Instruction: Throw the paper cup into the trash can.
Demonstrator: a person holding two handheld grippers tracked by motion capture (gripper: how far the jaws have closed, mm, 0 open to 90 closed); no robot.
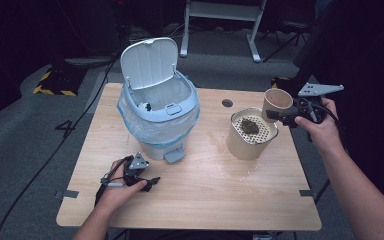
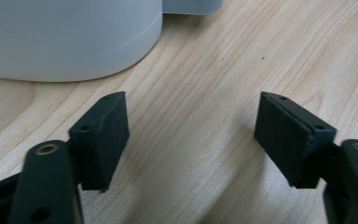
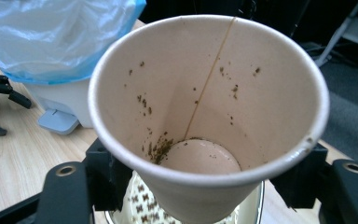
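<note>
We count one paper cup (image 3: 205,116), at right of the high view, clamped by the right gripper (image 1: 286,116); it stands nearly upright, mouth up, specks inside. Just below it, one canister (image 1: 250,135) with perforated strainer holds dregs. One open-lidded bin (image 1: 157,112) sits centre-left. The left gripper (image 2: 191,135), lower left, is spread wide around nothing.
</note>
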